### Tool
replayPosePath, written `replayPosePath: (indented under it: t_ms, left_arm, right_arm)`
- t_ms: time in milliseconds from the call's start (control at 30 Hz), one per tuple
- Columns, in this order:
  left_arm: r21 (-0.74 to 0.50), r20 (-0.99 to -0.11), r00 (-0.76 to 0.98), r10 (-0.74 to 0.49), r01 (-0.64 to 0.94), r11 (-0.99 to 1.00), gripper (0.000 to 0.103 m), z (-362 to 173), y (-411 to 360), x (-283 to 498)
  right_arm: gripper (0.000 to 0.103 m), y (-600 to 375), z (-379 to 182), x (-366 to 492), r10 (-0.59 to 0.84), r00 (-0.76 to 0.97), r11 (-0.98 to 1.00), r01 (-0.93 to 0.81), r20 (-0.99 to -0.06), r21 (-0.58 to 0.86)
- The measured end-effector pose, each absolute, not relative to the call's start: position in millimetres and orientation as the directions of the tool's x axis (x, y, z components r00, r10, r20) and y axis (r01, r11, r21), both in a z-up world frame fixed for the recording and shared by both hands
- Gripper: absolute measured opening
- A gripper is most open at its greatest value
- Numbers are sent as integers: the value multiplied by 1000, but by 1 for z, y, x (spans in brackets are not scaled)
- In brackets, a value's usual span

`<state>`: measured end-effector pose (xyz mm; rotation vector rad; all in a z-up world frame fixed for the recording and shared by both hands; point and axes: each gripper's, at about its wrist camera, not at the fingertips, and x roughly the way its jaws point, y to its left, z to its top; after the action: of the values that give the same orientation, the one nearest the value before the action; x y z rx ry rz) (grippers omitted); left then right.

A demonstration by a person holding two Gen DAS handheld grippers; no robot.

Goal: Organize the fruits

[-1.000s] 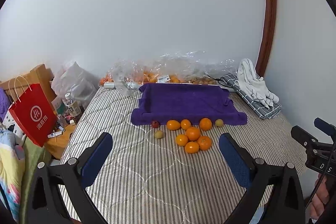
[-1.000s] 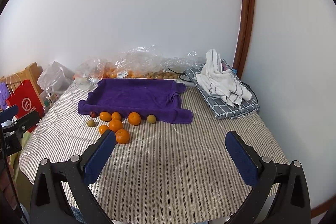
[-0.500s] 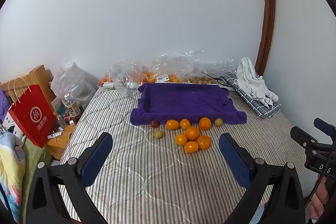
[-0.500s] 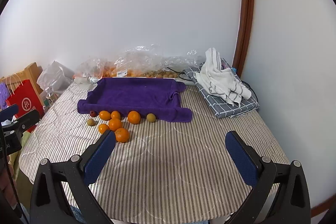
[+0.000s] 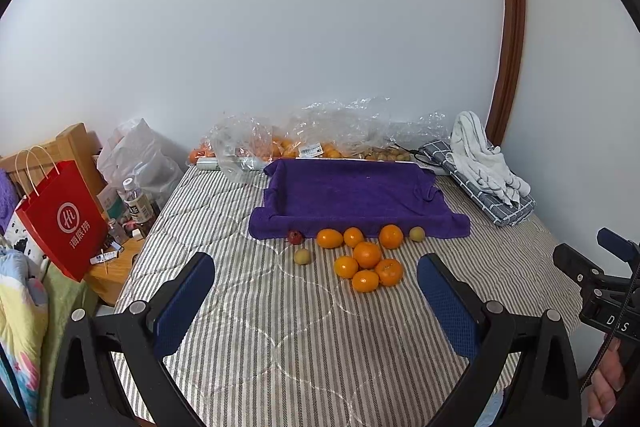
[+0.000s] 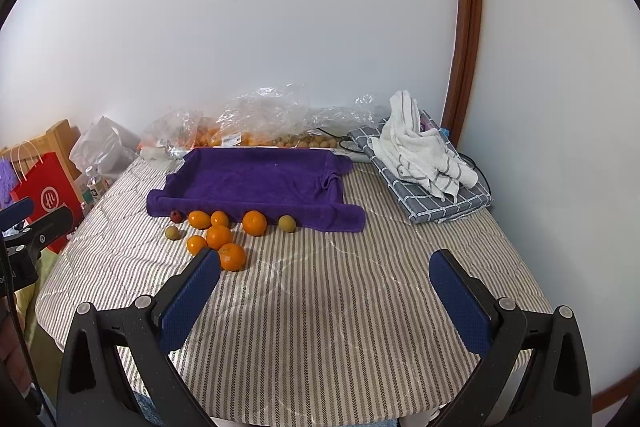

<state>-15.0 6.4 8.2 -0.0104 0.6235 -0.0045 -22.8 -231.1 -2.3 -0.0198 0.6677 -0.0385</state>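
Left gripper (image 5: 316,301): its blue fingers are spread wide and hold nothing; it hangs above the striped bed cover (image 5: 280,339), well short of the fruit.
Right gripper (image 6: 324,293): also spread wide and empty; it points at bare cover to the right of the fruit.
Fruit: a loose group of oranges (image 5: 367,255) lies on the cover just in front of the purple towel tray (image 5: 352,191); some oranges touch each other.
Small fruit: a dark red one (image 5: 295,237) sits against the front edge of the towel, one greenish fruit (image 5: 302,256) lies a little apart on the left, another greenish one (image 5: 417,233) on the right.
Tray: the towel is folded up like a shallow tray, and it looks empty inside.
Stage: I judge that sorting is not started; no fruit is in the tray.
Risk, rolling: the fruits are round and the cover is soft, so a push from one finger may send an orange away, maybe off the bed edge.
Risk, neighbours: the oranges are packed close, so closing on one may knock the others.
Risk, tray wall: the towel edge is soft; a fruit dragged over it may flatten the fold.
Risk, squeeze: too hard a grip may bruise the small fruits.
Background: plastic bags (image 5: 336,131) with more fruit lie by the wall, behind the tray.
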Motion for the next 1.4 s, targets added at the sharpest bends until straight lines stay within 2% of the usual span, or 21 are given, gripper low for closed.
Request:
replayPosePath:
  t_ms: [367, 667, 1267, 1400]
  left_arm:
    - [-1, -586, 810, -3, 2, 1000, 102, 4, 6, -9]
    - [-6, -617, 787, -1, -3, 1000, 102, -20, 20, 18]
    - [1, -738, 673, 43, -62, 998, 101, -123, 71, 90]
    - [1, -751, 659, 39, -58, 998, 100, -135, 81, 98]
  right_arm:
    - [103, -227, -11, -20, -43, 787, 999, 25, -616, -39]
    - [102, -218, -35, 1, -19, 779, 999, -8, -627, -41]
    - [101, -221, -133, 91, 6, 655, 998, -47, -756, -33]
    - [100, -224, -148, 111, 38, 610, 999, -34, -792, 22]
